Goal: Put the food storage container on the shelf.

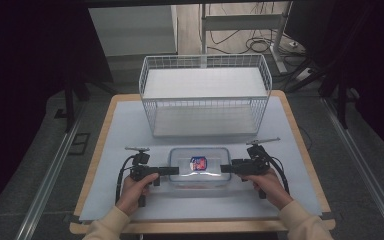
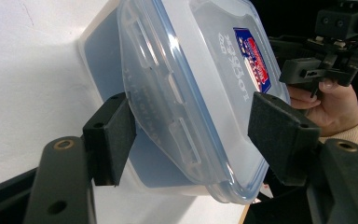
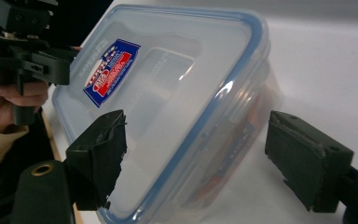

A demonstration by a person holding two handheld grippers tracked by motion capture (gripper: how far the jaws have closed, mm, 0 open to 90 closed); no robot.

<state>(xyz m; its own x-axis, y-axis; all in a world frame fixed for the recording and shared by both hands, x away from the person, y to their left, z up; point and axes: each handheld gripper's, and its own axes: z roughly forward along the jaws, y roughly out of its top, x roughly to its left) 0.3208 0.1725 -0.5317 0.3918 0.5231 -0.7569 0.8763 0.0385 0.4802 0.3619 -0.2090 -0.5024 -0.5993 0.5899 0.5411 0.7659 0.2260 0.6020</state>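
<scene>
Straddling the short ends of the lidded container (image 1: 199, 167), left tool (image 1: 169, 171) and right tool (image 1: 226, 168) face each other, set for a two-sided lift. Each tool's jaws stand open around an end, gripping nothing; the pads look just clear of the plastic.

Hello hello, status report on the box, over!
Left gripper and right gripper open, straddling the ends of the plastic box. Lid on. Wire basket behind, nothing blocking.

A clear rectangular plastic food container (image 1: 199, 167) with a blue-sealed, snapped-on lid lies flat on the white table cover, long side across the near half of the table, just in front of a wire basket. A red-and-blue label (image 1: 198, 163) sits on the lid's middle.
</scene>
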